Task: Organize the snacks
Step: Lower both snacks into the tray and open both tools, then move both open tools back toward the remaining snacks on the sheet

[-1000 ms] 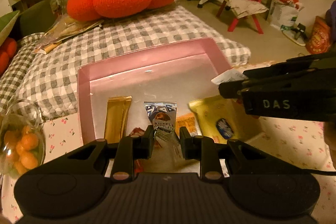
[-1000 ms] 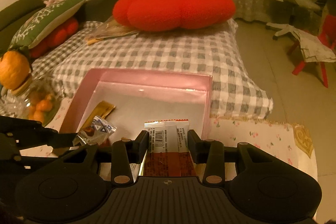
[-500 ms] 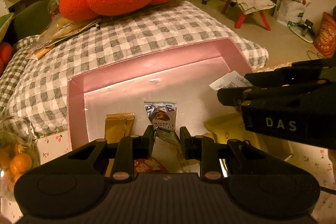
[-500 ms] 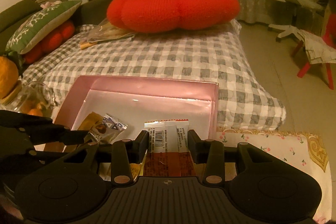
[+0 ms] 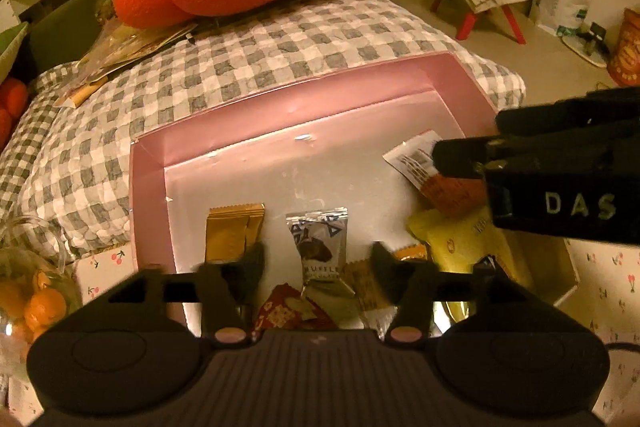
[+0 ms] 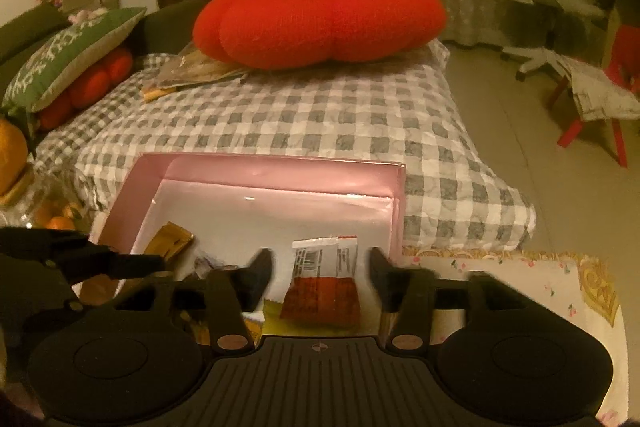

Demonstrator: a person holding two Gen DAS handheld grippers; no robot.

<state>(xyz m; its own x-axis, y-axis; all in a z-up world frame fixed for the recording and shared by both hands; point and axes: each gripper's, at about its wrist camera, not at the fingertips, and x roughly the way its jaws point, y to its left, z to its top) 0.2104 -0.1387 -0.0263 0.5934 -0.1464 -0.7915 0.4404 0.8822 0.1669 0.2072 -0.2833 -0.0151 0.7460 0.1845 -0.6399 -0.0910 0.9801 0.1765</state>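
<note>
A pink box (image 5: 148, 195) with a white floor holds the snacks. My left gripper (image 5: 318, 263) hangs over its near side, jaws opening, and a silver chocolate packet (image 5: 320, 247) lies loose between the fingers, apart from both pads. A gold packet (image 5: 234, 233) lies just to its left. My right gripper (image 6: 320, 267) is over the box's right part, jaws also opening. A red-and-white packet (image 6: 324, 279) rests between its fingers, with a gap on each side. From the left wrist view, that packet (image 5: 420, 163) shows beside the right gripper (image 5: 468, 143).
A yellow bag (image 5: 460, 243) and a red snack (image 5: 288, 311) lie in the box's near part. A glass jar of small oranges (image 5: 36, 291) stands left of the box. Behind it are a checked quilt (image 6: 320, 115) and a big red cushion (image 6: 320, 15).
Both grippers have opened. The chocolate packet and the red-and-white packet have dropped free onto the box contents. Both hands came slightly closer over the box.
</note>
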